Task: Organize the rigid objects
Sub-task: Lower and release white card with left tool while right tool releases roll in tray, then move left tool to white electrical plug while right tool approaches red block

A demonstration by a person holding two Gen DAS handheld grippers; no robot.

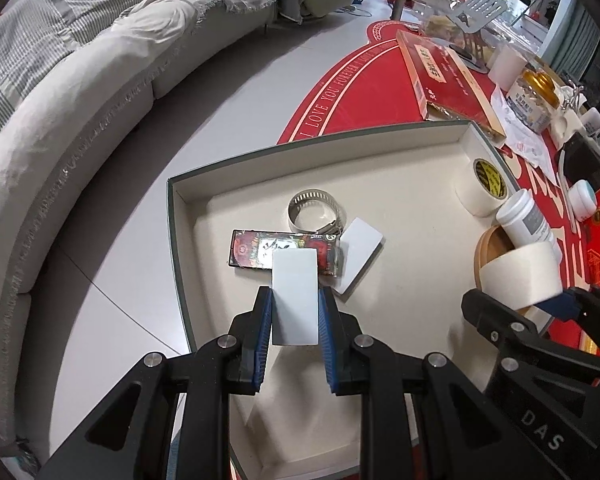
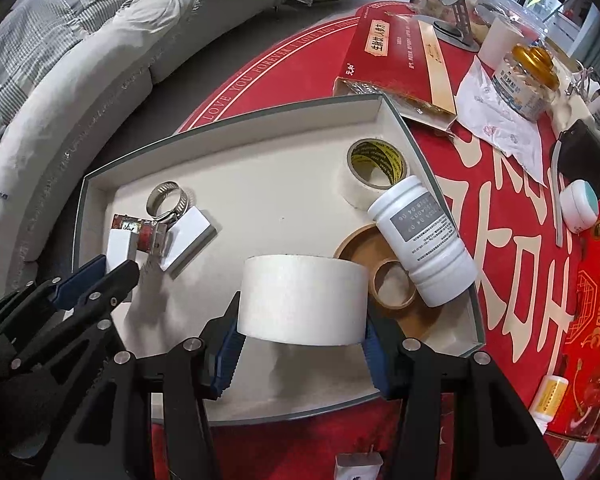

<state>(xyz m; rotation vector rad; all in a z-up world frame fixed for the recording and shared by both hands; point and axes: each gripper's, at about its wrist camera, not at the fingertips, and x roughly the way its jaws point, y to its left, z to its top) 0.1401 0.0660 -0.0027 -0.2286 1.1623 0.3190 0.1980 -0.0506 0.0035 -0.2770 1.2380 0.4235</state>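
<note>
A shallow cream tray (image 1: 400,200) with a green rim sits on the red tablecloth. My left gripper (image 1: 295,294) is shut on a white flat slab (image 1: 294,276), held over the tray's left part. Below it lie a printed packet (image 1: 260,250), a metal hose clamp (image 1: 314,210) and a second white slab (image 1: 358,258). My right gripper (image 2: 300,322) is shut on a wide white tape roll (image 2: 302,300) above the tray (image 2: 280,192), near its front. A yellow-cored tape roll (image 2: 374,170), a white bottle (image 2: 424,240) lying tilted and brown rings (image 2: 392,284) fill the tray's right side.
A red gift box (image 2: 396,60), a gold-lidded jar (image 2: 528,80), tissue paper (image 2: 500,124), a dark phone (image 2: 584,160) and a small teal-lidded jar (image 2: 578,204) crowd the table behind and right of the tray. A red carton (image 2: 592,300) lies right. A grey sofa (image 1: 60,140) curves along the left.
</note>
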